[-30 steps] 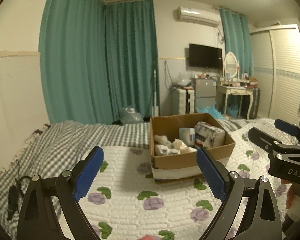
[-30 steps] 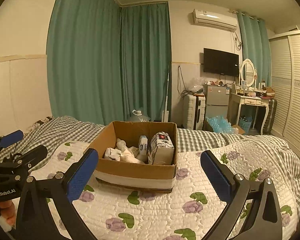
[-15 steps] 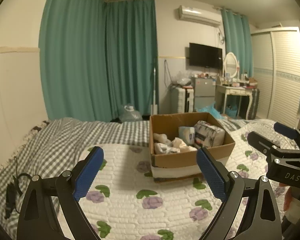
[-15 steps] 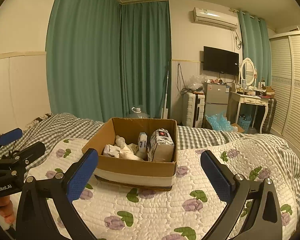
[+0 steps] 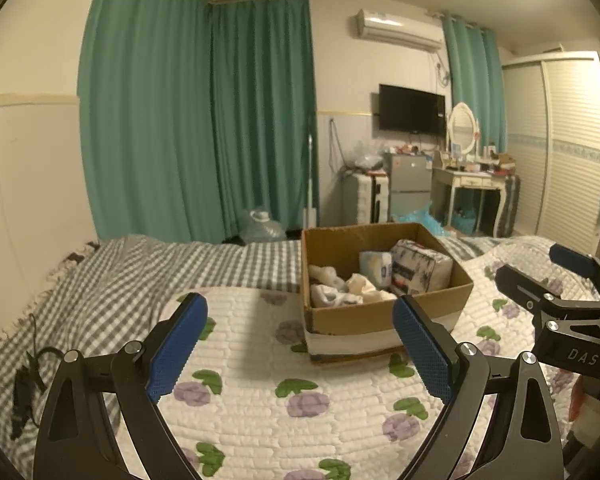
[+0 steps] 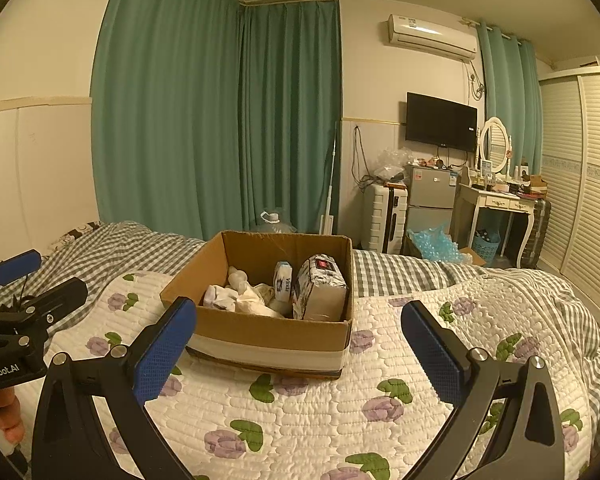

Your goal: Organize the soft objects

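Note:
A cardboard box (image 5: 384,312) (image 6: 268,330) sits on the flowered quilt (image 5: 260,392) (image 6: 340,412). Inside lie white and cream soft items (image 5: 340,290) (image 6: 236,298), a small tissue pack (image 5: 376,266) (image 6: 283,286) and a large wrapped pack (image 5: 418,266) (image 6: 320,288). My left gripper (image 5: 300,344) is open and empty, held in front of the box; it also shows at the left of the right wrist view (image 6: 28,280). My right gripper (image 6: 296,344) is open and empty, in front of the box; it also shows at the right of the left wrist view (image 5: 540,276).
A grey checked blanket (image 5: 120,276) covers the bed's far and left side, with a black cable (image 5: 24,384) on it. Teal curtains (image 6: 220,120), a suitcase (image 6: 384,216), a fridge (image 6: 430,196), a dressing table (image 6: 500,204) and a wardrobe (image 6: 584,184) stand beyond.
Both views have tilted up and drawn back slightly; the box sits a little lower in frame. Both grippers stay open and empty.

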Action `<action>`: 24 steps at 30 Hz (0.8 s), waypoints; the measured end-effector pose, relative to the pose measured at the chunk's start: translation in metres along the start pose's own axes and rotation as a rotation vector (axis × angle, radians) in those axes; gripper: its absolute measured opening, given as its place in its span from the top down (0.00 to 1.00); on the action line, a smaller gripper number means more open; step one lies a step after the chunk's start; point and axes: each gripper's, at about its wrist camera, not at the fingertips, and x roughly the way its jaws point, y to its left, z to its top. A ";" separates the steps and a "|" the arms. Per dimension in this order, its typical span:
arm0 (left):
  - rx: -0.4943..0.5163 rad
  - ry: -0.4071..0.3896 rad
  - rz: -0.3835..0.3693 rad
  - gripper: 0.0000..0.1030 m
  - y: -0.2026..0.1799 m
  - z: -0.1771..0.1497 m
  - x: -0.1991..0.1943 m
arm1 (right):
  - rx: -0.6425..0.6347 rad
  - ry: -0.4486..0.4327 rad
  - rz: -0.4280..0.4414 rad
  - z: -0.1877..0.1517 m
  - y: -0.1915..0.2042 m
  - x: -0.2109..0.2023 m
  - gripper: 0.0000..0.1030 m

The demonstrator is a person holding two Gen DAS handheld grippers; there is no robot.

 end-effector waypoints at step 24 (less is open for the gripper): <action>0.003 0.008 0.004 0.07 0.002 -0.002 0.002 | -0.005 0.011 -0.005 -0.005 0.004 0.005 0.00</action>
